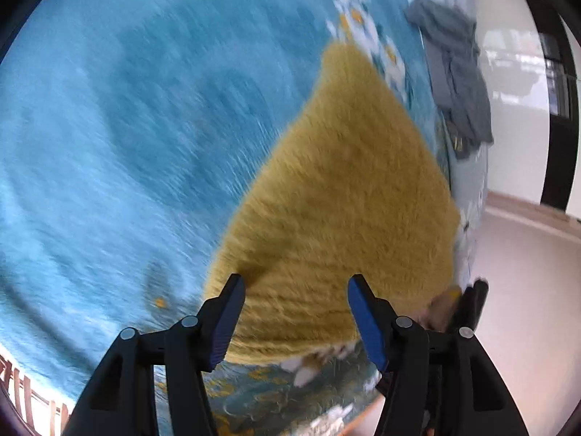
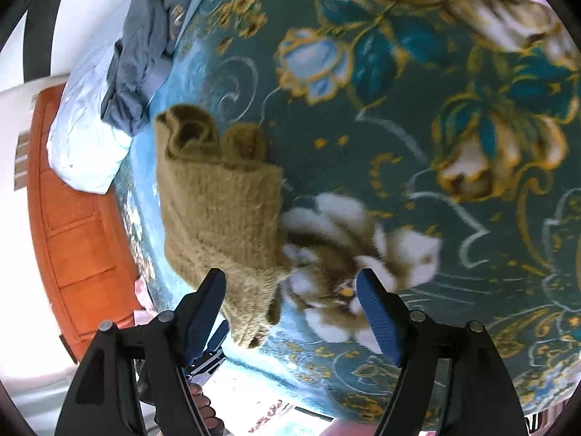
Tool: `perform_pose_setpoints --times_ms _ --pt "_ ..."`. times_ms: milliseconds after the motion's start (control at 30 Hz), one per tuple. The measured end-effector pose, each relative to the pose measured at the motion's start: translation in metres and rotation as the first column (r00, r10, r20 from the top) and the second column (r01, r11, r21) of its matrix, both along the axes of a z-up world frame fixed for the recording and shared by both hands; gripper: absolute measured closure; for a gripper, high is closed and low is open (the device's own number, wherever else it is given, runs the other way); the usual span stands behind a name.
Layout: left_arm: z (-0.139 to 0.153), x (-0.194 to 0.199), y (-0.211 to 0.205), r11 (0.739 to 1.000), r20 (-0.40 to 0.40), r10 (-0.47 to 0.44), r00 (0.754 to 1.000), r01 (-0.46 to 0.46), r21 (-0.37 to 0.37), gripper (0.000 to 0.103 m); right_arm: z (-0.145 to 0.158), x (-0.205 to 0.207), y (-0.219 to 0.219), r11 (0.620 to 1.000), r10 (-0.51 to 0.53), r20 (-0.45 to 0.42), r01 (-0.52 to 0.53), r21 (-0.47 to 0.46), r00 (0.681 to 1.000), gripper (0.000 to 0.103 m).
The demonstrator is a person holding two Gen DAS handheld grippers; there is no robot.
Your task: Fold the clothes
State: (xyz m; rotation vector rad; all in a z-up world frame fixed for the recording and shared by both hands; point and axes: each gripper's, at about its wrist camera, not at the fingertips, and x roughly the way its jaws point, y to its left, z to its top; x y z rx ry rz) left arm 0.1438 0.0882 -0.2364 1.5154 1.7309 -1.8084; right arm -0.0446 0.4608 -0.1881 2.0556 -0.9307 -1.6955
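Observation:
A folded mustard-yellow fuzzy sweater (image 1: 337, 196) lies on the blue floral bedspread (image 1: 127, 127). In the right wrist view the sweater (image 2: 221, 203) shows as a folded stack with rolled sleeves at its far end. My left gripper (image 1: 296, 303) is open and empty, its fingers just above the sweater's near edge. My right gripper (image 2: 290, 303) is open and empty, hovering over the sweater's near corner and a white flower print. The other gripper's blue tip (image 2: 214, 341) shows low in the right wrist view.
A crumpled grey garment (image 1: 455, 72) lies near the bed's edge, also in the right wrist view (image 2: 141, 58) beside a white pillow (image 2: 87, 138). An orange wooden headboard (image 2: 76, 239) borders the bed. Pale floor (image 1: 526, 290) lies beyond the bed edge.

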Motion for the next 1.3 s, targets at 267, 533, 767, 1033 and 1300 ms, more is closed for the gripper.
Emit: perform_pose_setpoints --times_ms 267,533,767,1033,1300 --pt "-0.034 0.010 0.007 0.994 0.064 0.002 0.998 -0.009 0.110 0.028 -0.023 -0.011 -0.045 0.999 0.024 -0.003 -0.024 -0.028 1.000 0.028" --pt "-0.027 0.021 -0.002 0.975 0.028 0.101 0.994 -0.105 0.196 0.080 -0.011 -0.019 -0.062 1.000 -0.001 0.006 0.000 0.027 1.000 0.050" --pt "0.037 -0.022 -0.025 0.978 -0.168 0.083 0.982 -0.048 0.202 0.086 0.049 -0.049 -0.071 1.000 0.028 -0.089 -0.028 -0.003 0.996 0.084" --pt "0.088 -0.083 -0.046 0.989 -0.386 0.055 0.921 0.003 0.148 0.086 0.109 -0.108 -0.093 0.987 0.146 -0.352 -0.158 -0.006 0.924 0.085" --pt "-0.037 -0.019 -0.007 0.887 -0.013 0.229 0.973 -0.203 0.415 0.086 0.014 -0.084 -0.044 0.996 0.061 -0.100 -0.067 -0.052 0.993 0.082"
